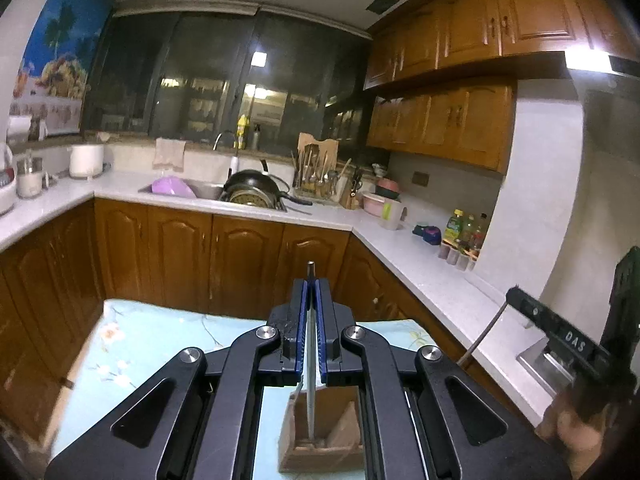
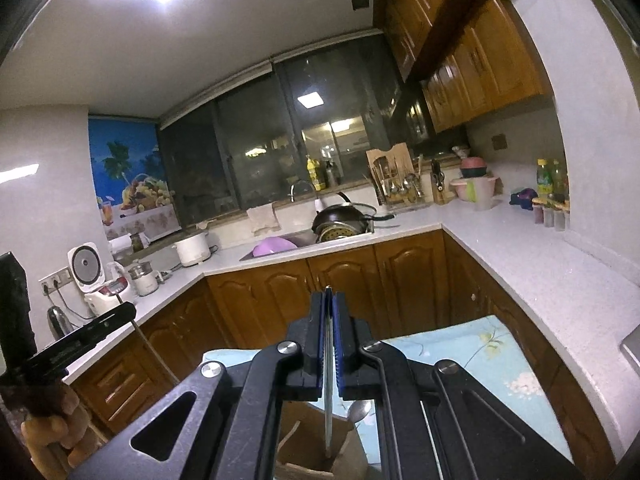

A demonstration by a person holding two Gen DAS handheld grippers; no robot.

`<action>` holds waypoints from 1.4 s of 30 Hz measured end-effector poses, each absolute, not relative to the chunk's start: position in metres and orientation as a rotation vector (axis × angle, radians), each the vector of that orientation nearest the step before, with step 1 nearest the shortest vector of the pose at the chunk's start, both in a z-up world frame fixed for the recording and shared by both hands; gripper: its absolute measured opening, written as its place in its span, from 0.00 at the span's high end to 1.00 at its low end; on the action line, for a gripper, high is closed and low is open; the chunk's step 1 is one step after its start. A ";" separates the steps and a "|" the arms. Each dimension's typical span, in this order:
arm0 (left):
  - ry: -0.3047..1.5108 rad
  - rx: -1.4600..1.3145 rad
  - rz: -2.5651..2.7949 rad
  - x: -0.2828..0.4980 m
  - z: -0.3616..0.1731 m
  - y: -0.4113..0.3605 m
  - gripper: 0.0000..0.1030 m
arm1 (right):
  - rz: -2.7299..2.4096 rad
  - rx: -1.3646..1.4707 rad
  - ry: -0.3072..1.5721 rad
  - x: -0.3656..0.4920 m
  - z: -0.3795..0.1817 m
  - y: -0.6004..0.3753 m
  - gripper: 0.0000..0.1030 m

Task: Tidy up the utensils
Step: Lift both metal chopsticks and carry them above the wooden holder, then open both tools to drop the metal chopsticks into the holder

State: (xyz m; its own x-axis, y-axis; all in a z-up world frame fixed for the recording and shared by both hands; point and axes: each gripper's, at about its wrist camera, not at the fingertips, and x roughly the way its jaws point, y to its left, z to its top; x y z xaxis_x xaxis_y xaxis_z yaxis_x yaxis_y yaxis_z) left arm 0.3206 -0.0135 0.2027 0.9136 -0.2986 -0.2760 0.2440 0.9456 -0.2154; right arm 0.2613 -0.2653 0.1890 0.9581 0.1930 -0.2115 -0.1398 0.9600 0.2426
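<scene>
Both grippers (image 1: 311,286) (image 2: 329,298) pinch thin utensils (image 1: 310,344) (image 2: 328,380) above wooden box (image 1: 320,436); floral cloth (image 1: 132,344) beneath.

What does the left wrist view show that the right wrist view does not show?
Only the left wrist view: the right gripper from outside, holding a thin utensil. Only the right wrist view: a white rice cooker and a spoon on the cloth. Both: the sink with a black pan, the blue floral cloth, and a brown holder below shut jaws.
</scene>
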 end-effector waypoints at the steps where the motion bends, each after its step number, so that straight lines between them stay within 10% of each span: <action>1: 0.319 -0.183 -0.271 0.325 0.194 -0.014 0.97 | 0.168 0.232 0.242 0.264 0.184 -0.265 0.96; 32: 0.486 -0.180 -0.248 0.344 0.108 -0.021 0.91 | 0.151 0.275 0.414 0.293 0.110 -0.265 0.95; 35: 0.509 -0.189 -0.242 0.344 0.108 -0.016 0.62 | 0.165 0.291 0.419 0.294 0.110 -0.269 0.86; 39: 0.495 -0.208 -0.223 0.331 0.111 -0.007 0.41 | 0.178 0.311 0.399 0.286 0.113 -0.275 0.38; 42: 0.487 -0.229 -0.205 0.318 0.113 0.001 0.25 | 0.187 0.335 0.365 0.271 0.118 -0.280 0.24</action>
